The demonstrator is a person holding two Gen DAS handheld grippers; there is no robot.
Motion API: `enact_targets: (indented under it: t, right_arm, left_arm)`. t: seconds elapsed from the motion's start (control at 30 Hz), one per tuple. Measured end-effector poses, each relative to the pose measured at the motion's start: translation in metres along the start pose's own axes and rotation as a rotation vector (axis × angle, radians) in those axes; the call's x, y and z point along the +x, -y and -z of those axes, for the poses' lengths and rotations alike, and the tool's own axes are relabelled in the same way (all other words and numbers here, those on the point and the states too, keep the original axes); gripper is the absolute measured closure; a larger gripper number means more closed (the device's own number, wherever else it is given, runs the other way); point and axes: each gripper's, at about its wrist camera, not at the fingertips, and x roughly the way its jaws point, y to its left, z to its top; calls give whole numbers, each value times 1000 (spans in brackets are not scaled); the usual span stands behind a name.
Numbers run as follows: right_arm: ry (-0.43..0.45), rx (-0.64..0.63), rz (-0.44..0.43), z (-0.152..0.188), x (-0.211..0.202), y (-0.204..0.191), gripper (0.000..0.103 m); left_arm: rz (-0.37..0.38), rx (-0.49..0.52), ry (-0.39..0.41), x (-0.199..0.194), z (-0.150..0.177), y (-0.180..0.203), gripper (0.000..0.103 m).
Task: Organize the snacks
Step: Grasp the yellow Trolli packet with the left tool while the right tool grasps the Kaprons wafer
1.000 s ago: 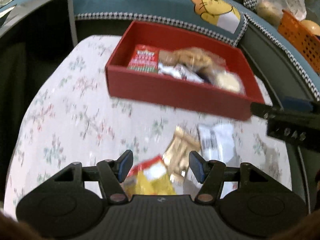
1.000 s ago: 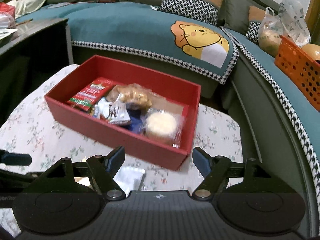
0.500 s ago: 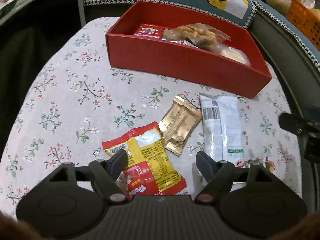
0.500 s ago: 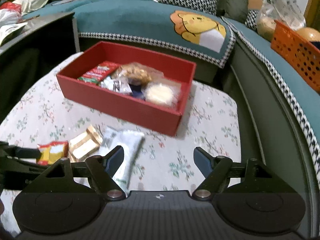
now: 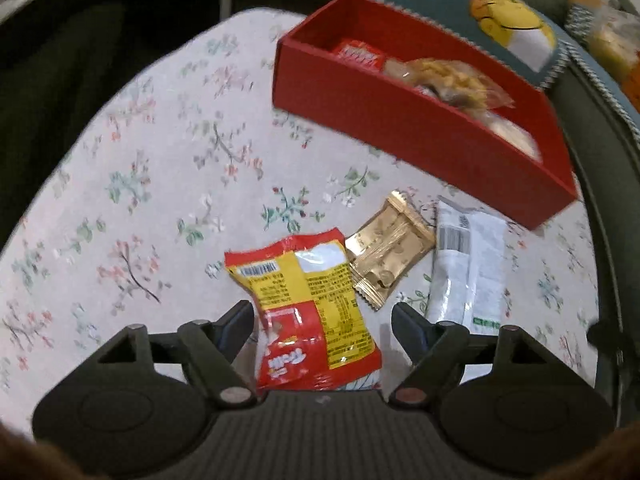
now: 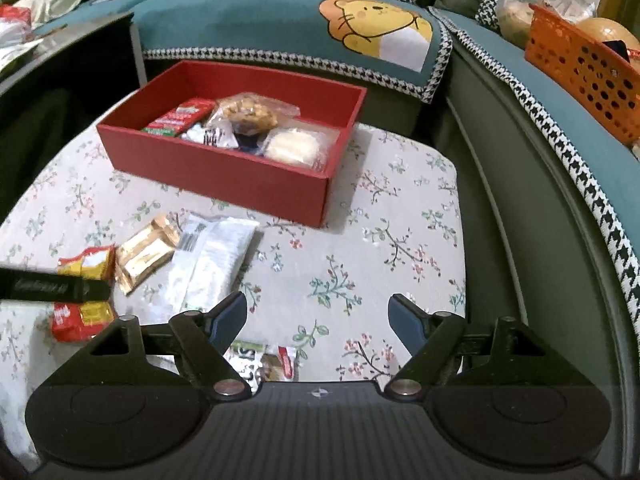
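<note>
- Red cardboard, an open rectangular box (image 6: 224,176), stands toward the far side of a padded top covered in pale cloth printed with small flowers (image 6: 384,248).
- Inside the box lie a red and green flat packet (image 6: 180,117) with white lettering too blurred to read, a clear bag of golden-brown pieces (image 6: 250,114), a small silver wrapper (image 6: 208,135) with dark marks, and a clear-wrapped pale round cake (image 6: 294,147).
- Three packets lie on the cloth in front of the box, side by side.
- A red and yellow crinkly snack bag (image 5: 308,312) shows a barcode, a white panel, dense small print and white script on red, none of it legible.
- A gold foil wrapper (image 5: 388,254) touches that bag's right edge.
- A long white packet (image 5: 468,268) with a barcode and a green label at its near end lies just right of the gold one.
- The left gripper (image 5: 322,320) is spread wide, its fingers either side of the red and yellow bag's near half, not pressing it.
- The right gripper (image 6: 318,316) is also spread wide, grasping nothing, above bare cloth right of the white packet.
- Behind, a teal sofa cover with a yellow cartoon lion (image 6: 380,24) and an orange perforated plastic basket (image 6: 588,80).
</note>
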Motion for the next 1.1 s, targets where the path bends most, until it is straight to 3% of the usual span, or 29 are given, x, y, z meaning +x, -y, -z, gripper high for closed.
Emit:
enact_targets:
  t: [0.07, 0.17, 0.37, 0.6, 0.73, 0.83, 1.0, 1.1]
  right_arm:
    - [-10, -7, -4, 4, 1, 1, 20]
    - [-25, -6, -3, 8, 3, 5, 20]
    - [-62, 23, -17, 16, 7, 12, 21]
    - [-143, 5, -50, 33, 18, -15, 25]
    - [-197, -24, -45, 38, 35, -34, 25]
    - [-239, -21, -31, 40, 46, -40, 35]
    - [-224, -8, -25, 40, 44, -39, 39]
    - [-218, -20, -5, 41, 40, -41, 39]
  left_arm:
    - [-30, 22, -19, 11, 3, 4, 13]
    - [-84, 118, 17, 9, 9, 14, 18]
    - [-54, 166, 3, -2, 8, -4, 29]
    - [26, 212, -21, -9, 18, -11, 29]
    - [33, 221, -18, -8, 18, -12, 28]
    - [44, 214, -20, -4, 15, -15, 23]
    - [49, 207, -1, 0, 9, -17, 18]
    - [46, 221, -2, -1, 9, -16, 24]
